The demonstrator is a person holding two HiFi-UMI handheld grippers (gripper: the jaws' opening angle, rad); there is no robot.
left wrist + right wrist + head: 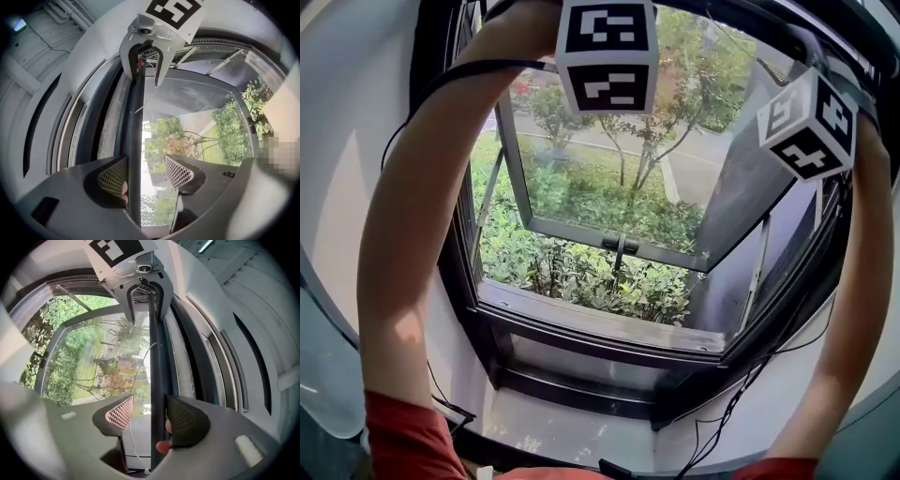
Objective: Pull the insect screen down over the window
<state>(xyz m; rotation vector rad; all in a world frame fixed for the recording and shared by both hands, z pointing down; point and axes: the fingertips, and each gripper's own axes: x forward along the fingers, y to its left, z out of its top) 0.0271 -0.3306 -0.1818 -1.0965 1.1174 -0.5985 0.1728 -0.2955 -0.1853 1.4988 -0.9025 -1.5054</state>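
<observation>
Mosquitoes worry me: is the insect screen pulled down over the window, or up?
Up, nearly fully. Its pull bar sits near the top frame, only a strip of mesh out; the sash shows unscreened.

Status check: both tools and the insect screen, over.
Left tool open, straddling the dark straight screen bar. Right tool open, same bar. Bar up top, not yet pulled down. Glass window sash tilted outward, nothing seen blocking.
</observation>
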